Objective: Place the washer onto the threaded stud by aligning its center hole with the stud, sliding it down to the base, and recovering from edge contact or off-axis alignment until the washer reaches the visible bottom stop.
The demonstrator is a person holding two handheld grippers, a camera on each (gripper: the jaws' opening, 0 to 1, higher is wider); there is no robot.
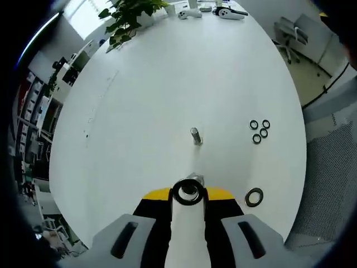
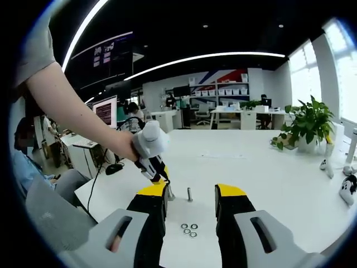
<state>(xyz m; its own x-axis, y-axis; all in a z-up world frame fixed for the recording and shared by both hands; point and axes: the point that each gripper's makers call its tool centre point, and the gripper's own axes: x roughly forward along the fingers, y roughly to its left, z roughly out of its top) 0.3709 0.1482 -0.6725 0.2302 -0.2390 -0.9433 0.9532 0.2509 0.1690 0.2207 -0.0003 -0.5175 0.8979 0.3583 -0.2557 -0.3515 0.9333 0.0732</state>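
A black washer sits between the yellow tips of my left gripper, which is shut on it just above the white table. A short metal piece shows right behind the washer. The threaded stud stands upright on the table a little beyond it. In the right gripper view the stud stands apart between the open jaws of my right gripper. My left gripper, held by a hand, points down just left of the stud.
Three small loose washers lie right of the stud, also visible as washers near my right jaws. A larger washer lies nearer the table edge. A potted plant and controllers stand at the far end. A seated person is at left.
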